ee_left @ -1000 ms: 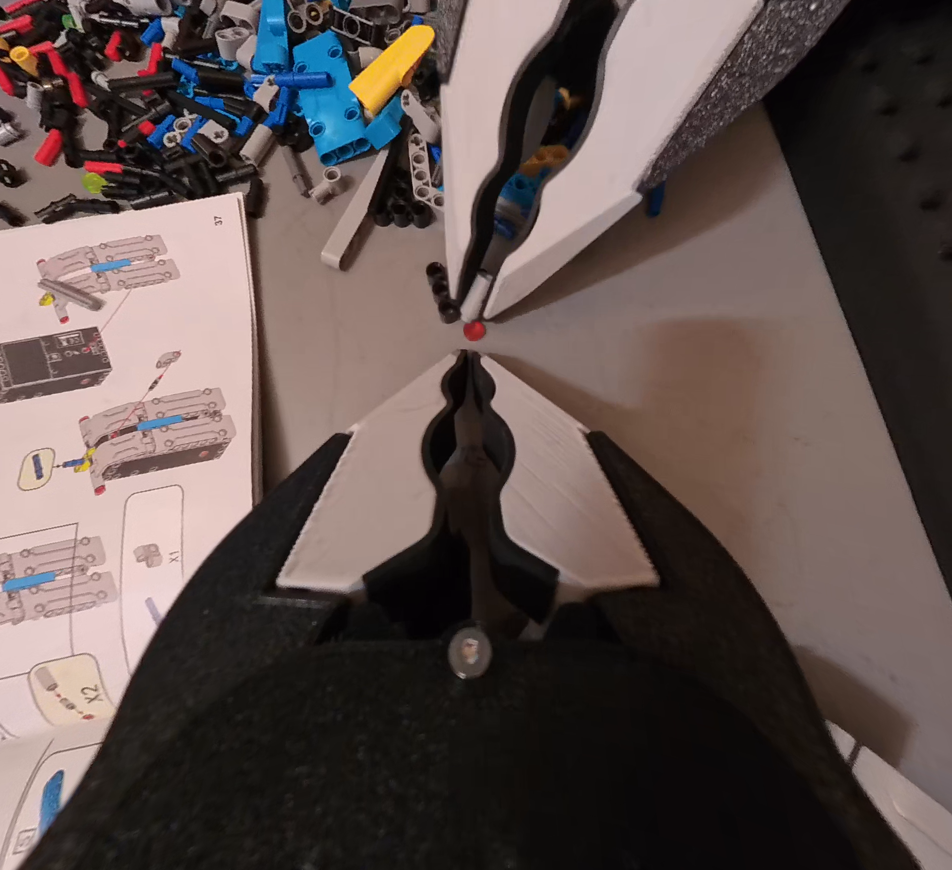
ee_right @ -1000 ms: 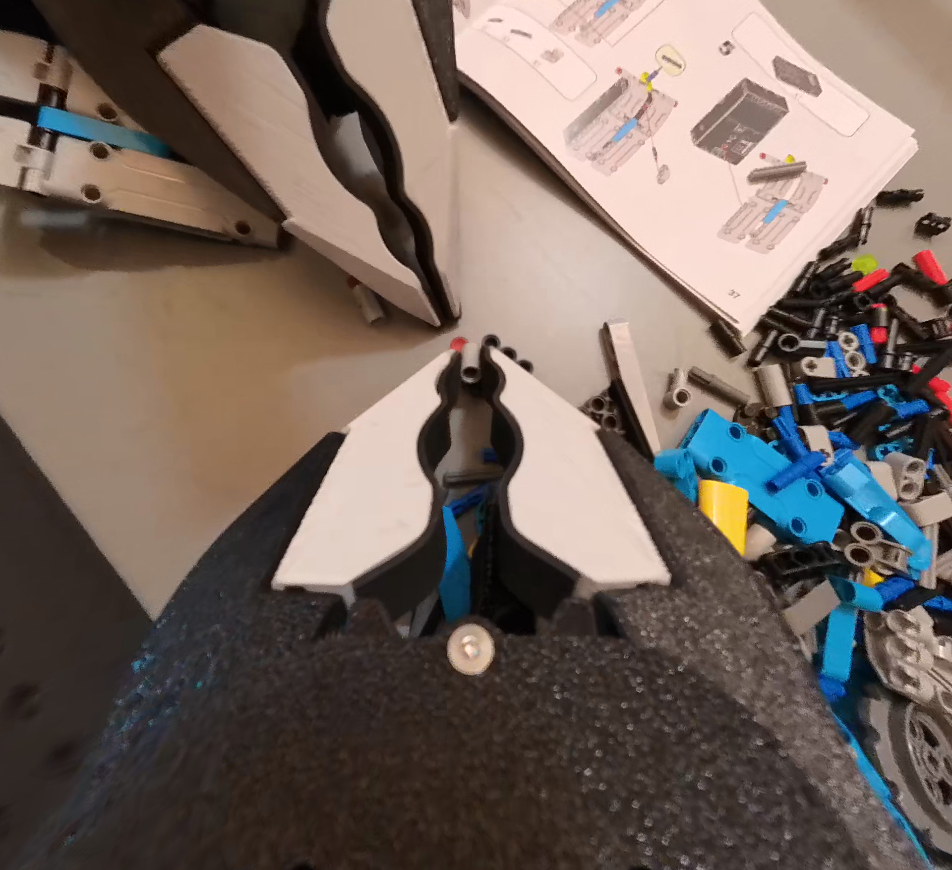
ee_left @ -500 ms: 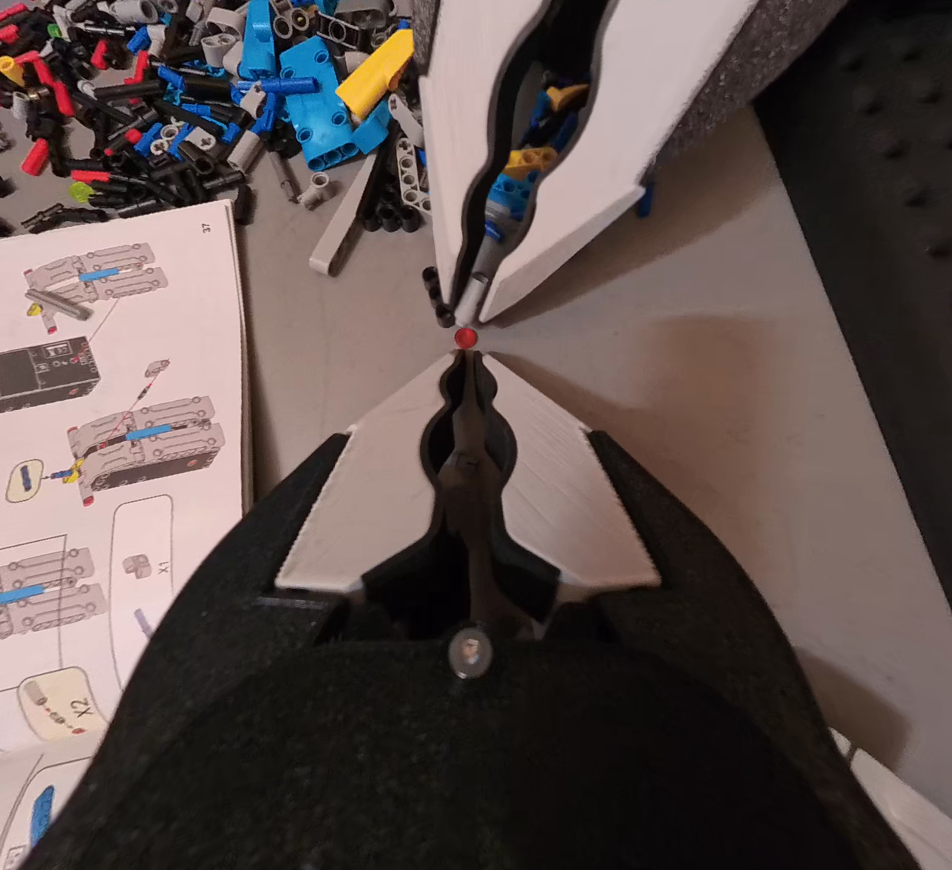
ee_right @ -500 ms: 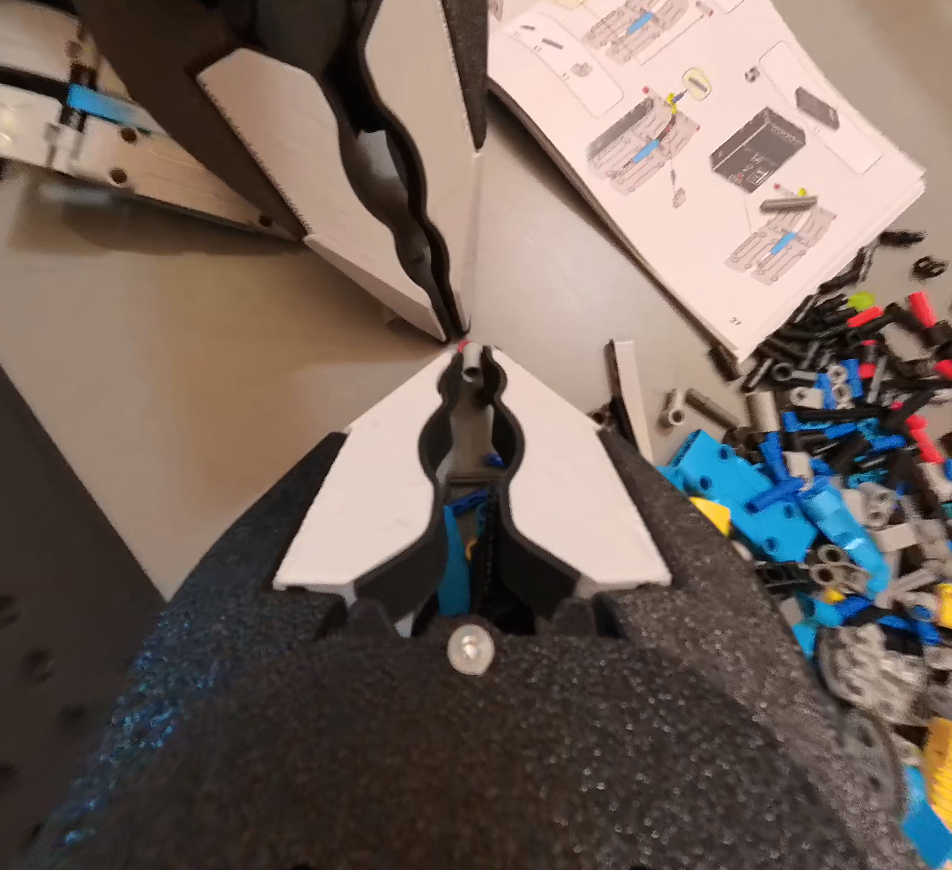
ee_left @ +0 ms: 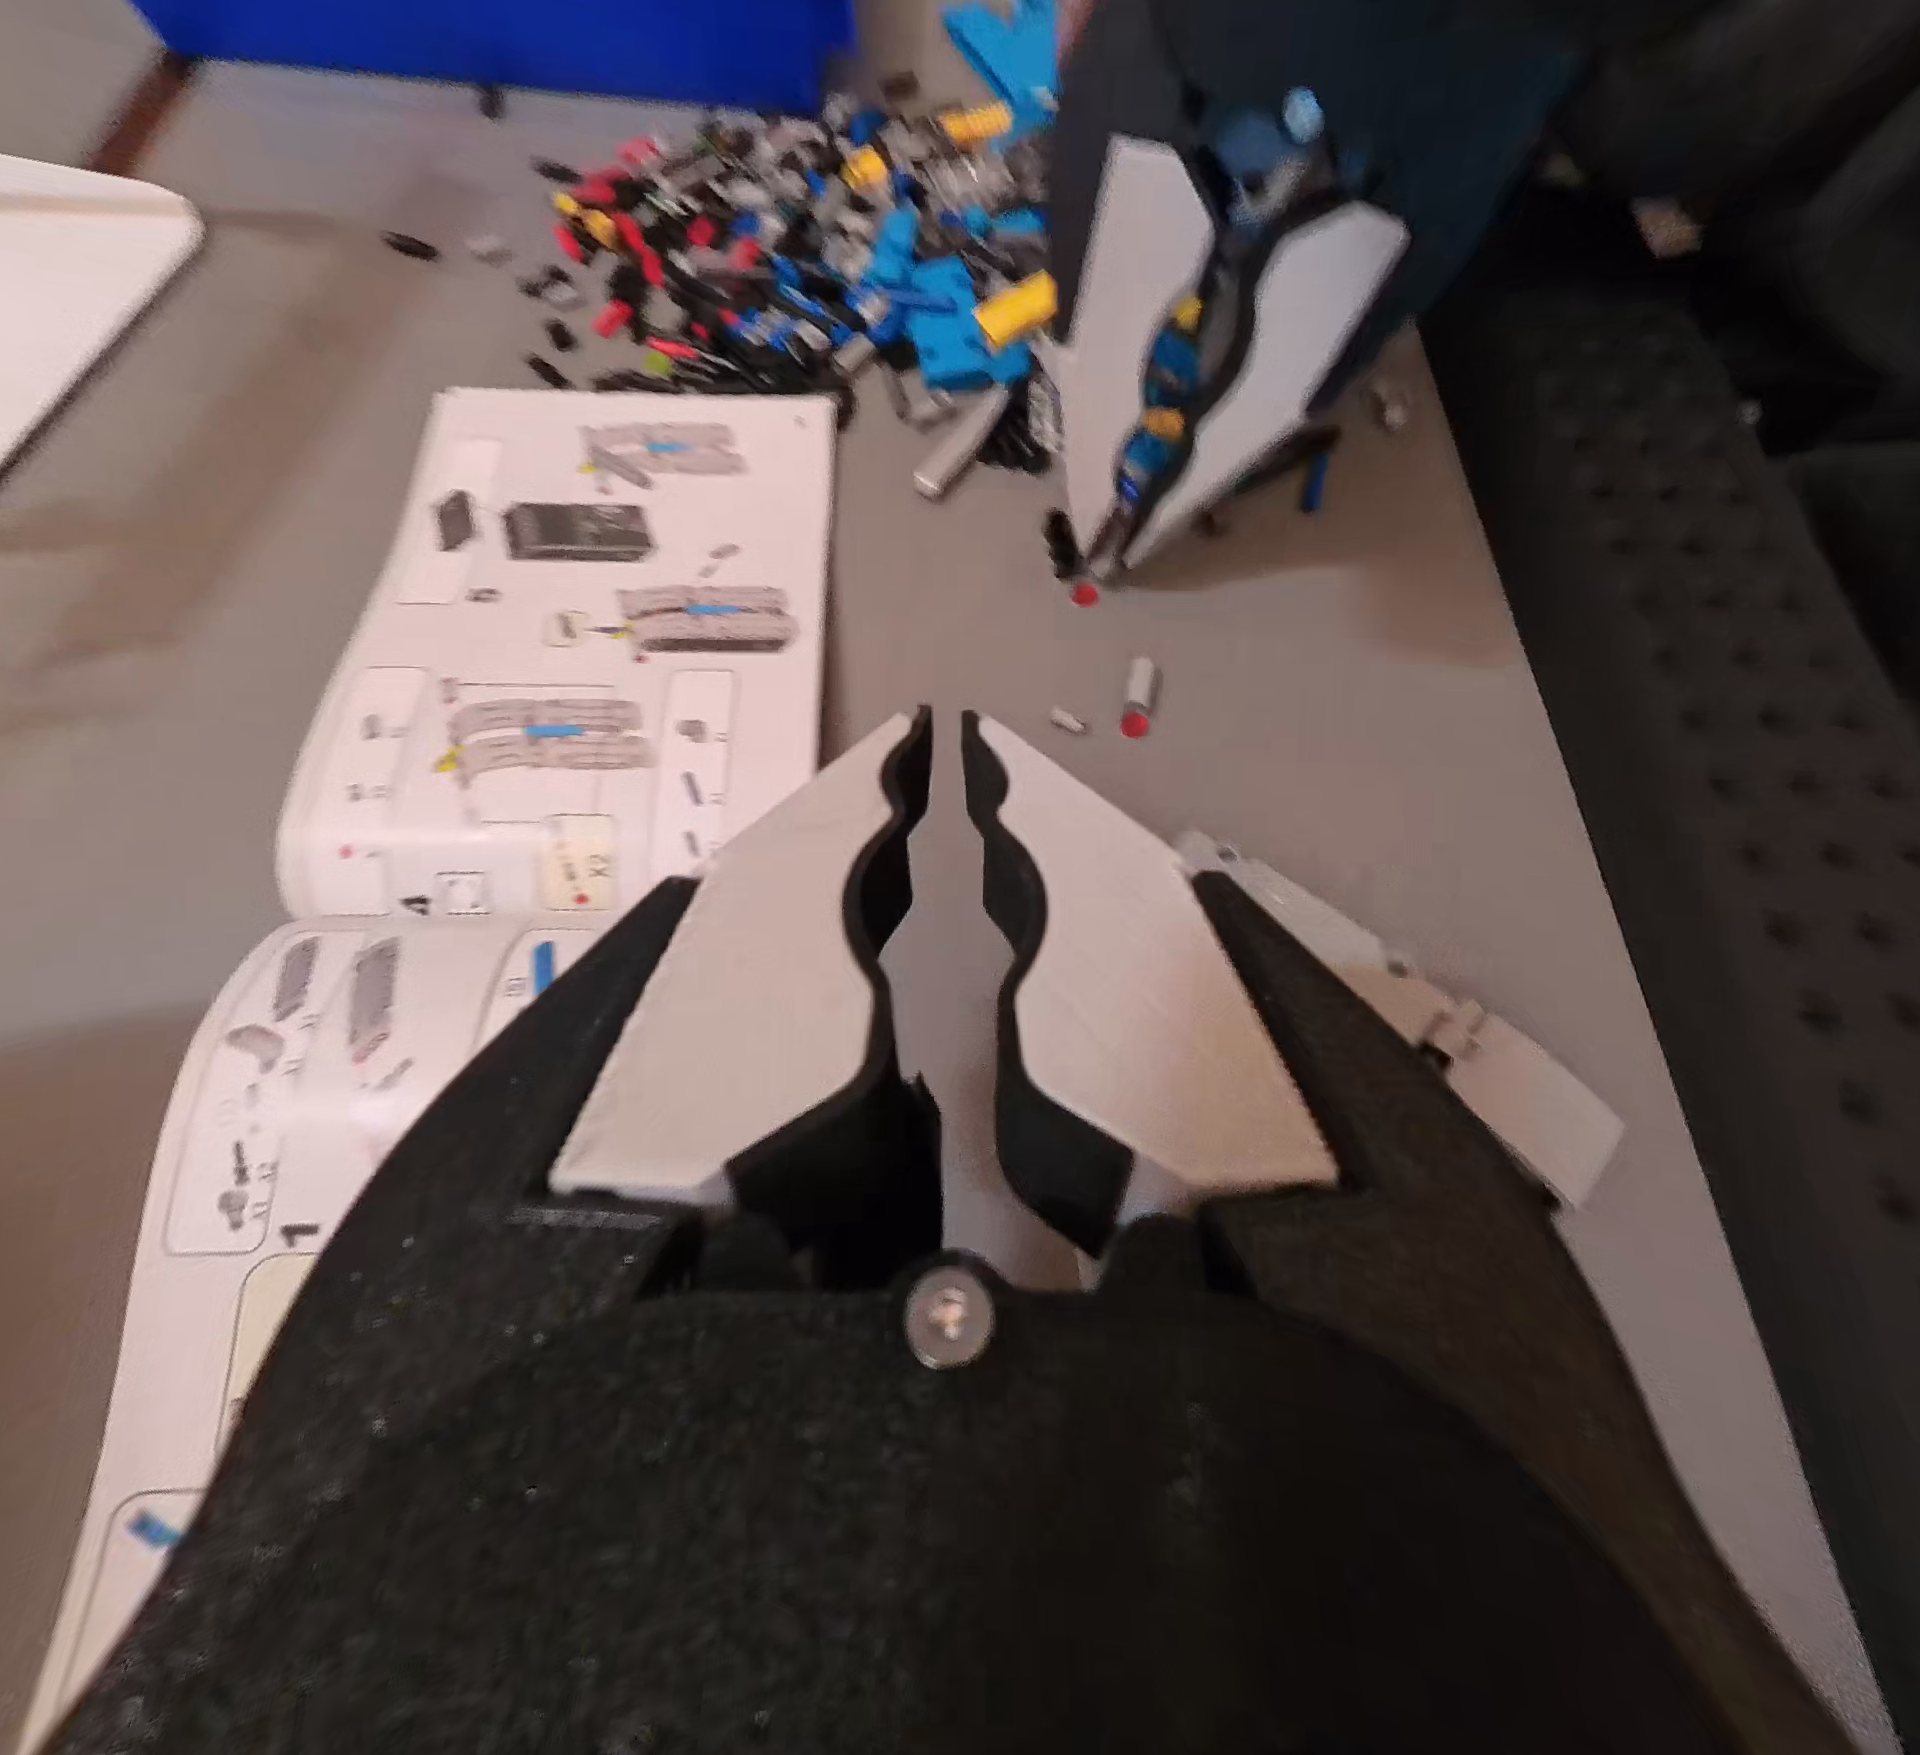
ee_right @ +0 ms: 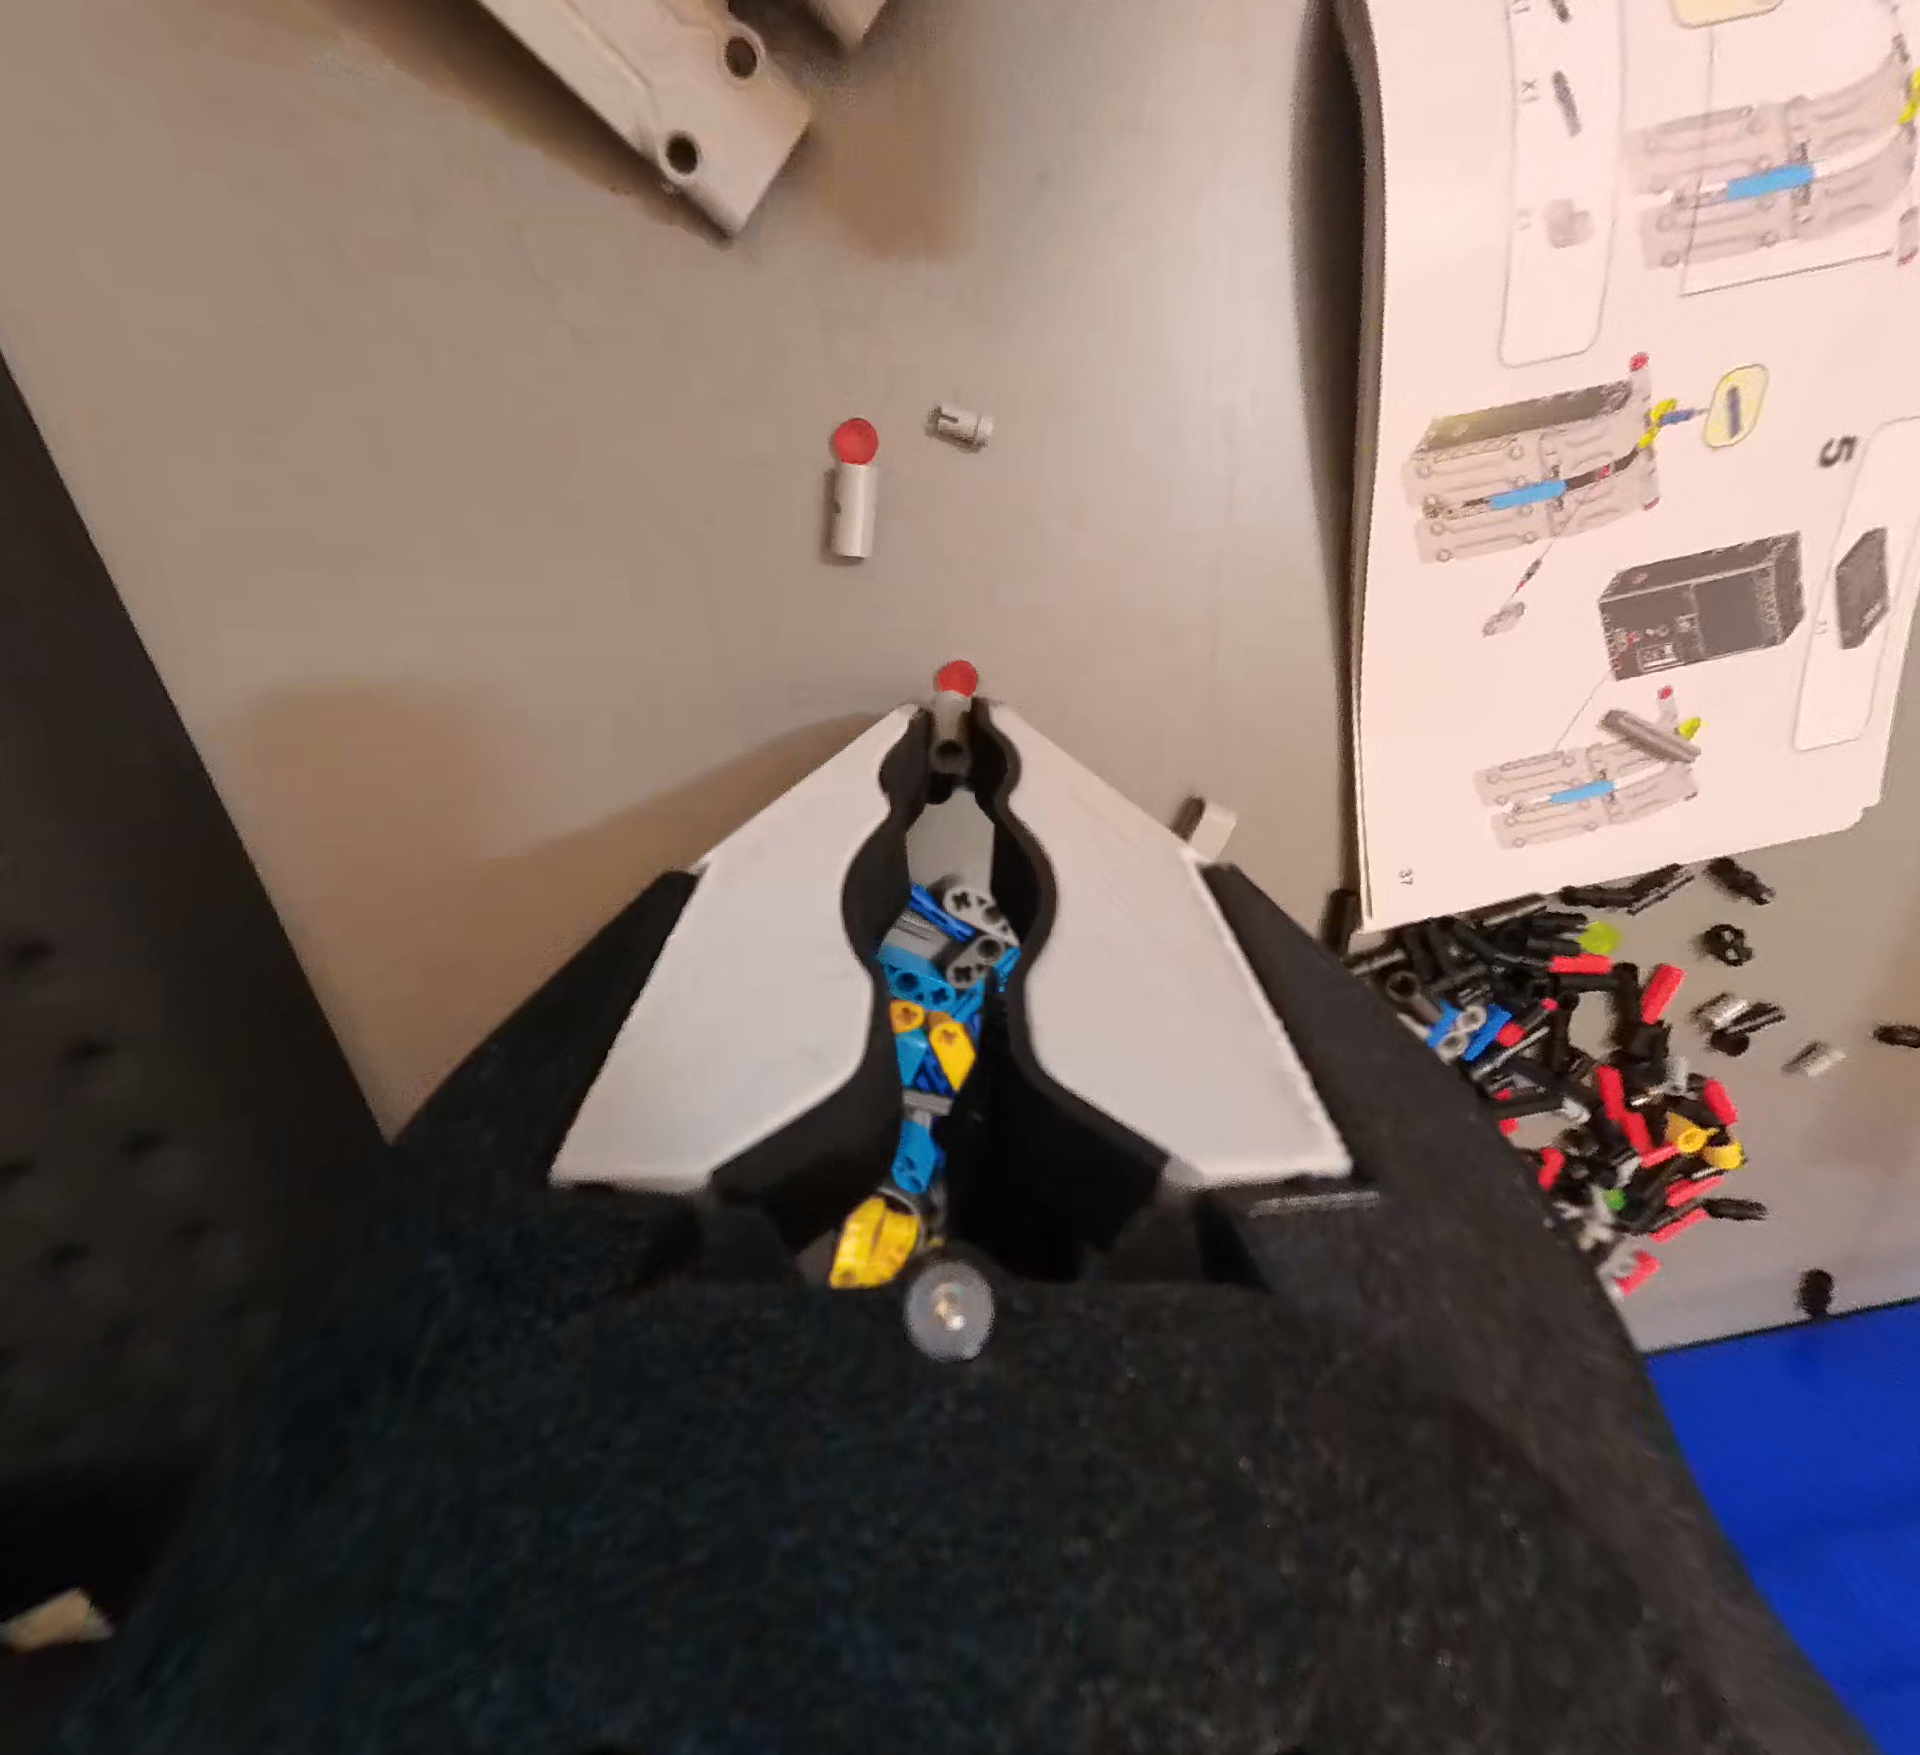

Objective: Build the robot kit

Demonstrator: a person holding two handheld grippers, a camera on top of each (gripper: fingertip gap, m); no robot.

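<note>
A short grey plastic connector tube with a red pin sits pinched at the tips of the right gripper, above the grey table. Just beyond it lies a matching grey-and-red piece. The left gripper stands slightly parted and empty, beside the open white instruction booklet.

A grey table beside a dark perforated mat.

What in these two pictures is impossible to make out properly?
- Pile of small parts: blurred in the left wrist view, and partly behind the right gripper.
- Grey beam assembly: cut off by the top edge in the right wrist view.
- Grey piece with a red tip, clamped by the right gripper: its length is hidden between the fingers.
</note>
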